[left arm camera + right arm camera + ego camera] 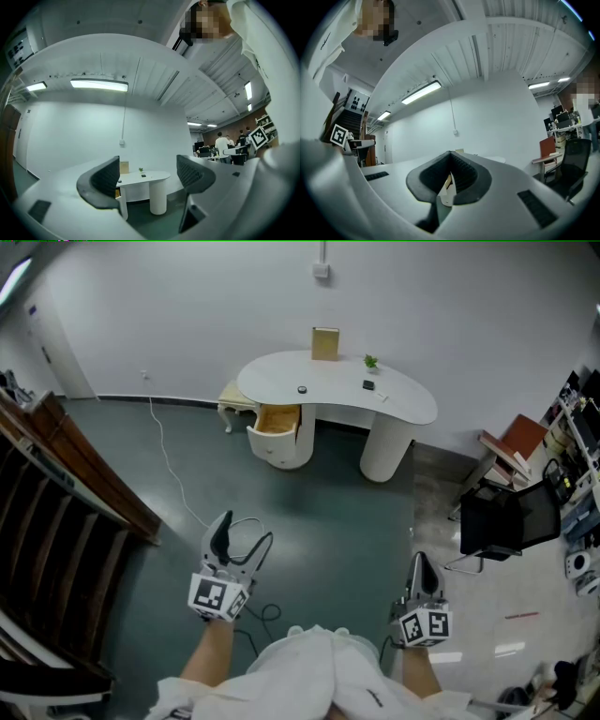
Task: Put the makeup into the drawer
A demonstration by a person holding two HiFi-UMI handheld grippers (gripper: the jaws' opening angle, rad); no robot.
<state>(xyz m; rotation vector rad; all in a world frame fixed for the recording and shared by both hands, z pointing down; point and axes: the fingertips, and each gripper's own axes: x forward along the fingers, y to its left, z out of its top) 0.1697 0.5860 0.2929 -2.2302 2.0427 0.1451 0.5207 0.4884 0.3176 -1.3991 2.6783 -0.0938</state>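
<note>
Makeup (302, 389) lay untouched on the desk (412, 404); the drawer (275, 420) under its left end stood open. Far off, the left gripper (246, 531) gaped empty and the right gripper (423, 564) was closed, empty.

This is looking like an open-plan office or lab: a black office chair (575, 157) is sitting beside cluttered equipment desks (581, 456), long white ceiling strip lights (98, 85) are glowing, and people (220, 140) are standing around workstations in the back.

Left claw (242, 536) jaws stand wide apart; right claw (424, 564) jaws closed together.
</note>
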